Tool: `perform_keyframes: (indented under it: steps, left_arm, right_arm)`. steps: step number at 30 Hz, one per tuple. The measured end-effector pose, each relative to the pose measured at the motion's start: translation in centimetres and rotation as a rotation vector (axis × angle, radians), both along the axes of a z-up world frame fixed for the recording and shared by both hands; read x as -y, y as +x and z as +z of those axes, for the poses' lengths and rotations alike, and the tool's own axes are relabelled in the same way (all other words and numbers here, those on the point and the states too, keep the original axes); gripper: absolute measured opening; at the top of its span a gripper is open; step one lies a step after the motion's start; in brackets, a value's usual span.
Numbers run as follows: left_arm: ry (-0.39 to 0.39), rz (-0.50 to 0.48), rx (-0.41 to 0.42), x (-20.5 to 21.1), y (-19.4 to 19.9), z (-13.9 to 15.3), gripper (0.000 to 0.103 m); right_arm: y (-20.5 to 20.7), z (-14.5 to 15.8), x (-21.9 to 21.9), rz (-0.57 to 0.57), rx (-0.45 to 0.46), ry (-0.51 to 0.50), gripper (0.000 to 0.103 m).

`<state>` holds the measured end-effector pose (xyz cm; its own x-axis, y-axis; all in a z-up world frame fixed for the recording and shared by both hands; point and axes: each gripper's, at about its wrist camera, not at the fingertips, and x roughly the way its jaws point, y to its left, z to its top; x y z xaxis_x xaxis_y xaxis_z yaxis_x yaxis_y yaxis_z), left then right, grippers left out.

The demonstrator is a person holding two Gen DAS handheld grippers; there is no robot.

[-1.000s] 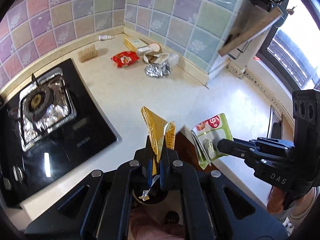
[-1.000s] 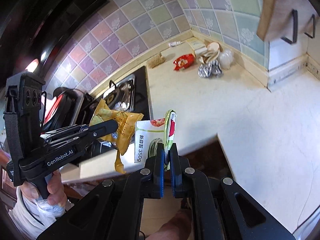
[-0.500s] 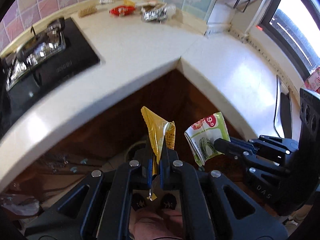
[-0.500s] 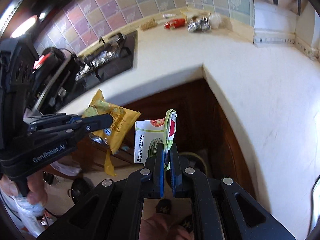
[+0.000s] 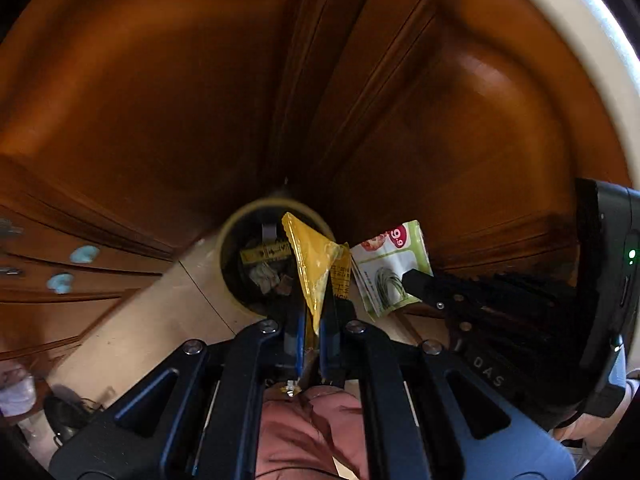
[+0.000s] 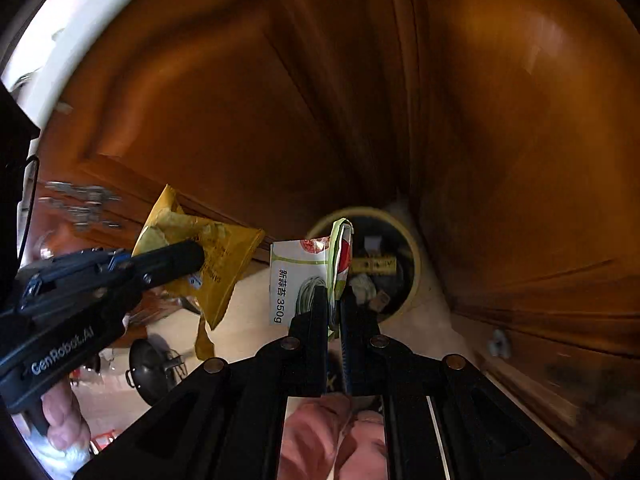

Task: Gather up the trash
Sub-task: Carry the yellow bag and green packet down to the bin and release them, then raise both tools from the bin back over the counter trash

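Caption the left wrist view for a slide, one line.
Left gripper shut on a yellow wrapper, right gripper on a green-white packet, above an open trash bin.

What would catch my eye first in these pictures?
Two crinkled food wrappers pinched in black grippers: a yellow packet in the left gripper, a green-and-white packet in the right gripper. Below them gapes a round trash bin on the floor, against brown wooden cabinet doors.

A bin (image 5: 276,256) stands on the floor (image 5: 152,320) against the cabinet corner (image 5: 296,112), scraps (image 5: 266,276) inside it.
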<state>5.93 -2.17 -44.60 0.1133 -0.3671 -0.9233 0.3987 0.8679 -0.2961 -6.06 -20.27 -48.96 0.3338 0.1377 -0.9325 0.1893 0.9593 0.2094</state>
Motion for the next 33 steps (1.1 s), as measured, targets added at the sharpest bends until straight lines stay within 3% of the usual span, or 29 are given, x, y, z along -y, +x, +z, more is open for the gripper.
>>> perform_keyframes:
  steps: [5,11,13,16,20,25,28,33]
  left_arm:
    - [0.017,-0.009,-0.022,1.2,1.6,-8.3,0.003]
    - [0.048,-0.015,-0.032,2.3,3.1,-15.5,0.007]
    - [0.064,-0.029,-0.039,2.9,3.5,-17.5,0.018]
    - [0.08,-0.046,-0.043,2.9,4.3,-19.2,0.052]
    - [0.096,-0.046,-0.037,2.2,4.9,-20.4,0.061]
    - [0.096,-0.042,-0.028,1.4,5.5,-19.9,0.063]
    - [0.096,-0.045,-0.008,1.0,5.4,-18.7,0.063]
    - [0.09,-0.038,0.012,0.2,4.8,-14.9,0.063]
  right_arm:
    - [1.1,-8.6,1.0,-0.047,-0.057,-0.009,0.005]
    - [3.9,-15.9,1.2,-0.043,-0.096,-0.059,0.007]
    - [4.5,-17.9,1.3,-0.039,-0.122,-0.069,0.014]
    - [5.5,-20.1,1.6,-0.048,-0.145,-0.079,0.026]
    - [6.2,-20.9,2.0,-0.074,-0.152,-0.078,0.034]
    - [6.6,-20.4,2.0,-0.086,-0.152,-0.067,0.034]
    - [6.9,-20.2,2.0,-0.088,-0.146,-0.072,0.034]
    - [6.7,-17.0,1.6,-0.1,-0.131,-0.063,0.034]
